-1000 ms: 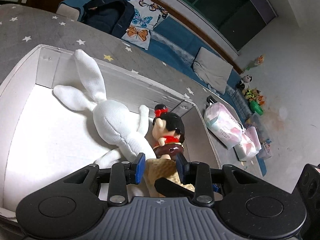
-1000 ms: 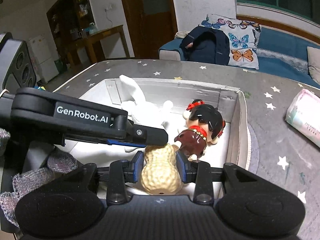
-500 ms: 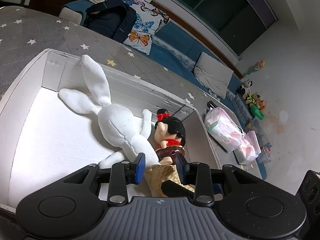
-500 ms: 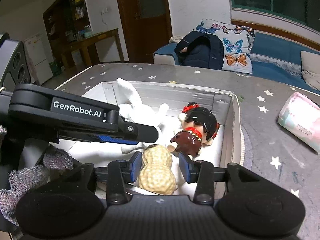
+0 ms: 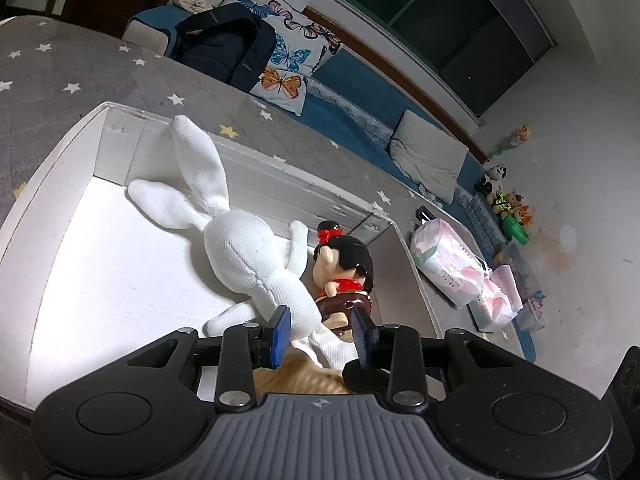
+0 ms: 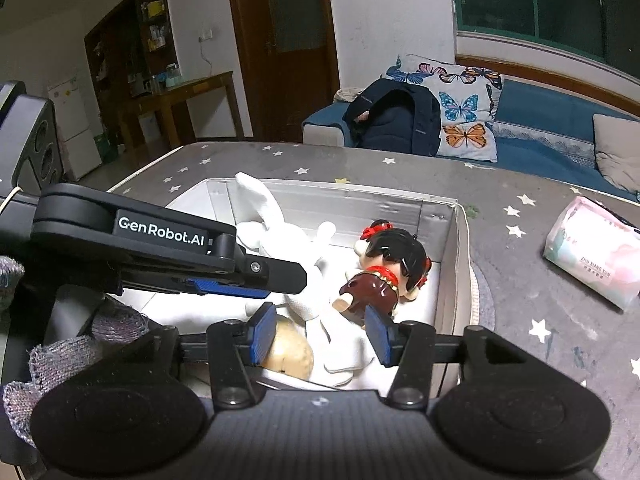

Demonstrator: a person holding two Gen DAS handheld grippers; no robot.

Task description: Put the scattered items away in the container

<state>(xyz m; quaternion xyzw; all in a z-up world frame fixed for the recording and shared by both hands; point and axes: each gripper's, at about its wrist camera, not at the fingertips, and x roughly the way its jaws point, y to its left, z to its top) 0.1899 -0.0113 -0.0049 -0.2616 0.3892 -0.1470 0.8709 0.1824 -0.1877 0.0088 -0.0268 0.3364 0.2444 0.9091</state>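
Right tongs (image 6: 320, 332) spread apart over the white box (image 6: 452, 264), holding nothing; peanut toy (image 6: 290, 350) lying loose inside, just below the left pad. Left tongs (image 5: 322, 332) likewise parted and empty, hovering at the box's near edge. Beyond, white plush rabbit (image 5: 244, 248) and black-haired doll (image 5: 344, 268) side by side inside. Tissue pack (image 6: 592, 254) out on the star-patterned worktop (image 6: 532, 280).
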